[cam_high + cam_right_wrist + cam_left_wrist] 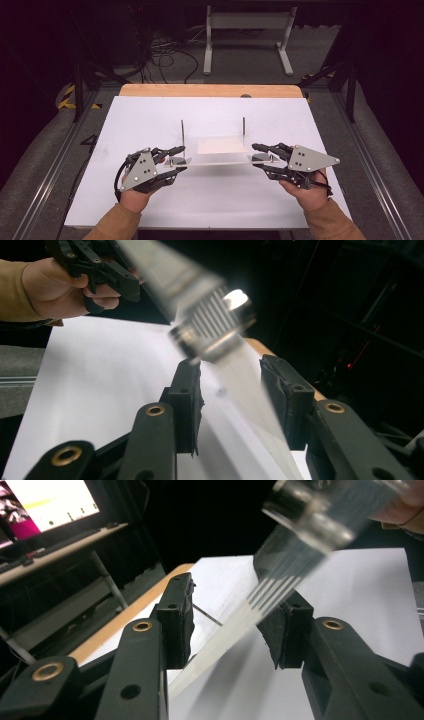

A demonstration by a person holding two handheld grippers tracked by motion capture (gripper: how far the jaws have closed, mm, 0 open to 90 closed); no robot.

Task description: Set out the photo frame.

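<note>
- i am holding the clear plate [217, 162] by its two short ends, so it is spanning the gap between both sets of fingers, just above the white sheet [150, 120].
- the left gripper [181, 159] is grasping one end; in its own view the plate edge is crossing slantwise from pad to pad.
- the right gripper [255, 156] is clamping the other end, with a metal standoff [215, 332] sitting just past its fingertips.
- i am judging that gripping both ends is keeping the plate level and stopping it from sagging.
- two thin metal posts [182, 134] are rising just beyond the fingertips; i cannot tell whether they are fixed to the plate.
</note>
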